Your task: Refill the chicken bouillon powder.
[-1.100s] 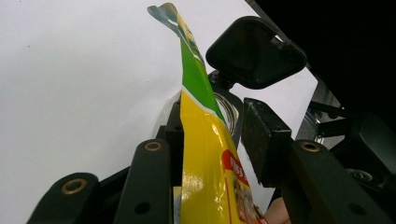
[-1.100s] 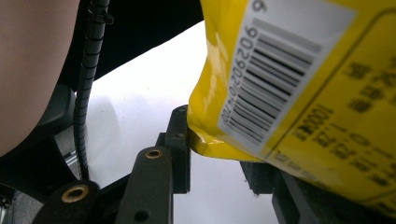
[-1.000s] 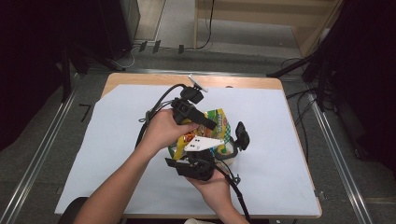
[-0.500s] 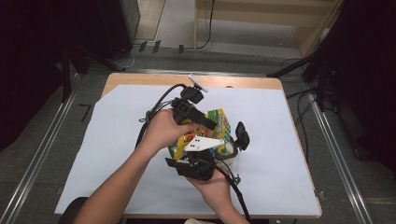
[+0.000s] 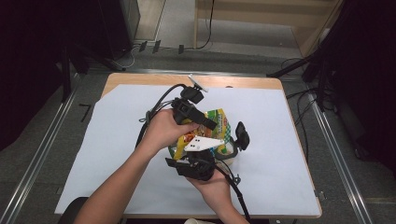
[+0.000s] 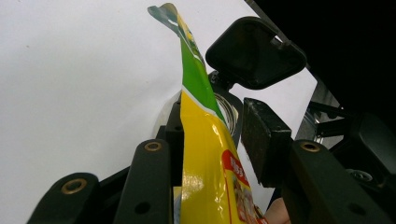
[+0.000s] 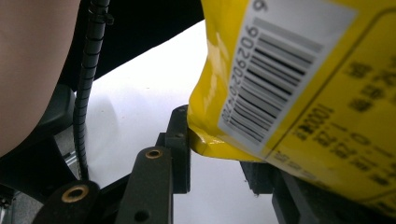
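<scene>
A yellow and green snack bag (image 5: 219,121) is held up between my two grippers at the middle of the table. My left gripper (image 5: 210,125) comes in from the upper left and is shut on the bag's upper part (image 6: 205,154), seen edge-on between its jaws. From the near side my right gripper (image 5: 205,151) is shut on the bag's bottom corner, where the barcode (image 7: 280,70) is. Under the bag stands a clear jar (image 5: 229,151) with its black flip lid (image 5: 242,135) open; the jar mouth (image 6: 229,109) and lid (image 6: 254,51) lie just past the left jaws.
A white sheet (image 5: 116,149) covers the wooden table (image 5: 243,83). Cables (image 5: 154,109) trail from the grippers over the sheet. Metal rails (image 5: 42,149) run along both sides of the table, and a dark stand (image 5: 322,65) is at the far right.
</scene>
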`<state>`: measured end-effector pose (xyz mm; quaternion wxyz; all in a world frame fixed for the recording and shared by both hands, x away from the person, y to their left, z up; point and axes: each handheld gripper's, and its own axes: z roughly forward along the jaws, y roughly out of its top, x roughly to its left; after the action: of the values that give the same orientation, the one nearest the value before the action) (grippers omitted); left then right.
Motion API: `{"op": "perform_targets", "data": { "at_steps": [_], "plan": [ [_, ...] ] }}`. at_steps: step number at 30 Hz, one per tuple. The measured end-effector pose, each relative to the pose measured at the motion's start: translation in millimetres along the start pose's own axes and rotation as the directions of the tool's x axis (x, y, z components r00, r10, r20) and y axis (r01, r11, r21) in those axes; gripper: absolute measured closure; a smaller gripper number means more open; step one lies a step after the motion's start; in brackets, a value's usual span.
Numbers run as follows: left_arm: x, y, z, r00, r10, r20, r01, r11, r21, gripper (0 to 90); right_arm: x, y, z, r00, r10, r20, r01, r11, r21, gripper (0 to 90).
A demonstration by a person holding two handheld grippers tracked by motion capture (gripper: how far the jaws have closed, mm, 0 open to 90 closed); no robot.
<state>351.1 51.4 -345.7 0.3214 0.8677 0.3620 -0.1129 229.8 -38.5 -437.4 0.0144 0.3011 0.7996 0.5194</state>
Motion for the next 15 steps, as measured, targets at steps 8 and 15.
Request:
{"op": "perform_targets", "data": {
  "at_steps": [8,15],
  "plan": [
    [-1.1,0.2,-0.8,1.0,0.001,0.001,-0.001,1.0,-0.005,65.4,0.8,0.4,-0.5,1.0,0.003,-0.004,-0.003,1.0,-0.005,68.7],
    [0.4,0.6,-1.4,1.0,-0.002,0.005,0.002,1.0,-0.004,65.5,2.0,1.0,-0.7,1.0,0.0,-0.003,0.0,1.0,-0.002,68.8]
  ]
}}
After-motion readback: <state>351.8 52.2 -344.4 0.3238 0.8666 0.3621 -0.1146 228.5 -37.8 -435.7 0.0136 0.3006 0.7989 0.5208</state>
